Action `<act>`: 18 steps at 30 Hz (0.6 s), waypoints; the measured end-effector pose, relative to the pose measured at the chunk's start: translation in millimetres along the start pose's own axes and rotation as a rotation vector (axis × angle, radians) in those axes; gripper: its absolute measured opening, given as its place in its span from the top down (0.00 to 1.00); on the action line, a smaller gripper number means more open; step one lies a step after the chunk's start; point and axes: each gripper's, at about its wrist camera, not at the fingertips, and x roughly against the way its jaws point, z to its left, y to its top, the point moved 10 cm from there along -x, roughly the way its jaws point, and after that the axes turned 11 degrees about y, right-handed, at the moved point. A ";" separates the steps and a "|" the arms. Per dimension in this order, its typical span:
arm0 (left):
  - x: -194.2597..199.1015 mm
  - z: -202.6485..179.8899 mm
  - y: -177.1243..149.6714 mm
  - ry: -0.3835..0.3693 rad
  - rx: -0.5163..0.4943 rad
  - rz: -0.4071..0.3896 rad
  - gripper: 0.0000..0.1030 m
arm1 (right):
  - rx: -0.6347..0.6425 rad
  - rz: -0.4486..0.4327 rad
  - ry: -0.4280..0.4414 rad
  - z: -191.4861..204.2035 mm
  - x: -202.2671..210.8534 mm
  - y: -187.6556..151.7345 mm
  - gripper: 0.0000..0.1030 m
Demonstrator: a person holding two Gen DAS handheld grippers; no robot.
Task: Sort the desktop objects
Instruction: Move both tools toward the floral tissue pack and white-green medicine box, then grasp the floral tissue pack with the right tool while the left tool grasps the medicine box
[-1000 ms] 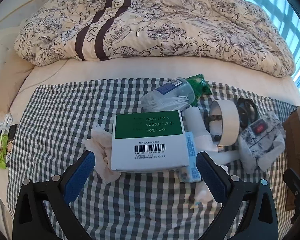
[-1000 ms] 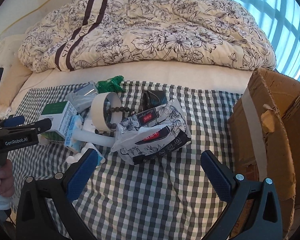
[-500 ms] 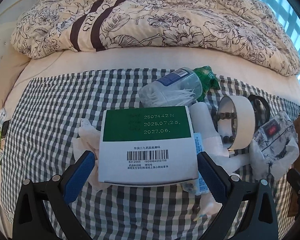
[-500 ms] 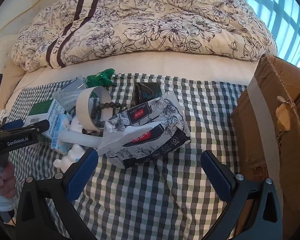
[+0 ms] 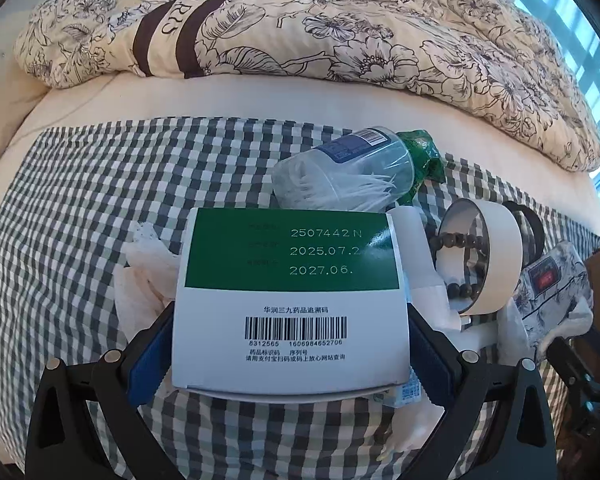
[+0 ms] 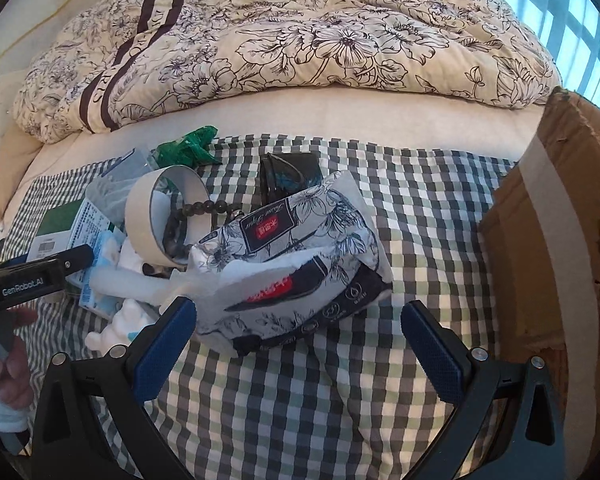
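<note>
My left gripper (image 5: pixel 290 350): jaws closed on green-and-white cardboard medicine box (image 5: pixel 290 300), barcode face up, printed dates on green band; box at left edge of clutter on checked cloth (image 5: pixel 80 208). My right gripper (image 6: pixel 298 344): jaws wide, empty, just before floral-print plastic tissue pack (image 6: pixel 296 256).

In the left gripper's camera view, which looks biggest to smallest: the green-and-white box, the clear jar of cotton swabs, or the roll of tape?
1. Green-and-white box, by far, though it sits closest to the camera, between the left gripper fingers.
2. Clear jar of cotton swabs.
3. Roll of tape.
The jar and tape look close in size, so that order is unsure.
</note>
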 end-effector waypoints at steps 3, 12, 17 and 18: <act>-0.8 -2.1 0.5 -0.008 -0.004 -0.006 0.00 | 0.004 0.002 -0.012 -2.0 -5.5 2.1 0.00; -0.3 -6.0 2.4 0.004 -0.030 -0.039 0.02 | 0.023 0.018 -0.045 -7.0 -24.8 5.7 0.00; 0.3 -2.6 4.9 0.005 -0.022 -0.044 0.08 | 0.038 0.029 -0.080 -14.4 -33.0 4.1 0.30; 0.4 -2.7 4.9 0.003 -0.023 -0.041 0.08 | 0.039 0.029 -0.086 -16.2 -32.4 4.0 0.37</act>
